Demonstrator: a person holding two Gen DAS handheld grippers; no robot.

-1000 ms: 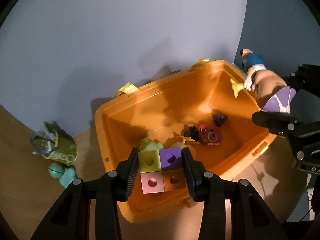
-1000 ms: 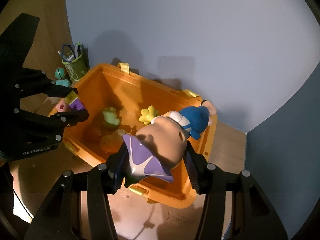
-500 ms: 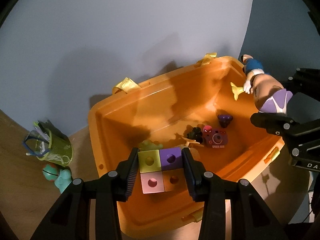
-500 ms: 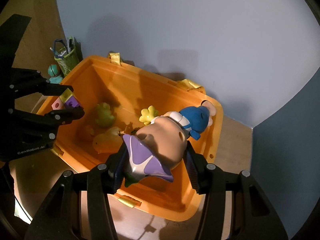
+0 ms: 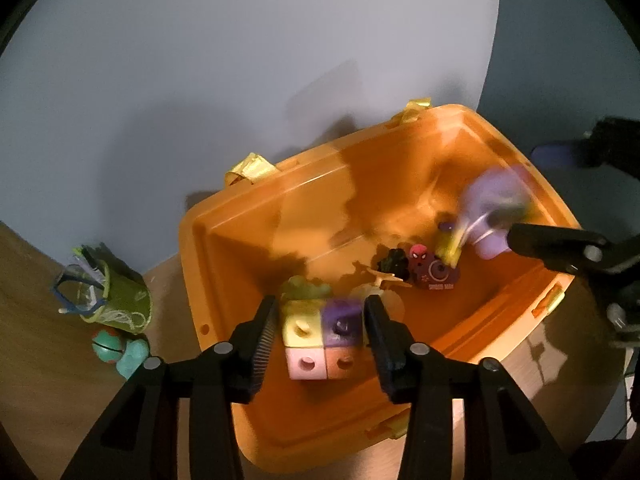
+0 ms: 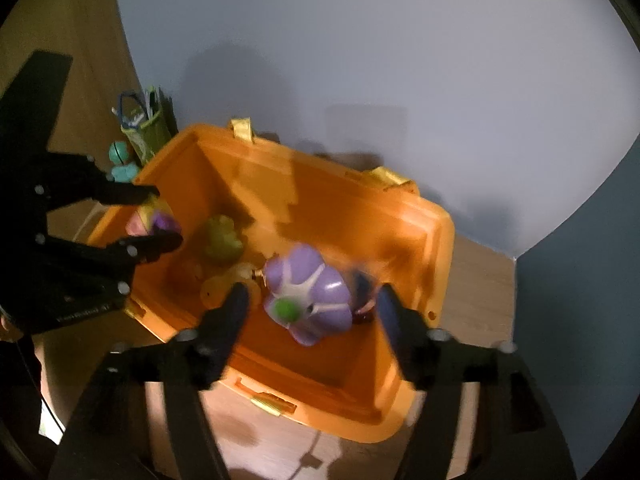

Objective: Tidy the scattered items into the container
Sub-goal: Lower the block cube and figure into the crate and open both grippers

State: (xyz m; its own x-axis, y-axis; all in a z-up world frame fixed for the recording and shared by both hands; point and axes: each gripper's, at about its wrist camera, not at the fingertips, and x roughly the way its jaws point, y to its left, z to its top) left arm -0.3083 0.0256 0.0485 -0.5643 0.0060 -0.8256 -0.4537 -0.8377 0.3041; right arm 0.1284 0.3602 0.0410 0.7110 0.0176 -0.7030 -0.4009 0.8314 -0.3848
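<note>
The purple doll [image 6: 306, 294] lies blurred inside the orange bin [image 6: 434, 248], below and between the spread-apart fingers of the right claw [image 6: 310, 300], touching neither. The block cube [image 5: 322, 338], four pastel squares, sits between the left claw [image 5: 320, 332] fingers over the bin; whether they press it is unclear. The bin stands on a wooden floor [image 5: 36, 320] against a pale wall [image 5: 240, 60].

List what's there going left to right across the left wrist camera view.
Green mesh cup → teal toy → four-colour block cube between the left tongs → black toy → Spider-Man toy camera → blurred purple doll → right tongs.
</note>
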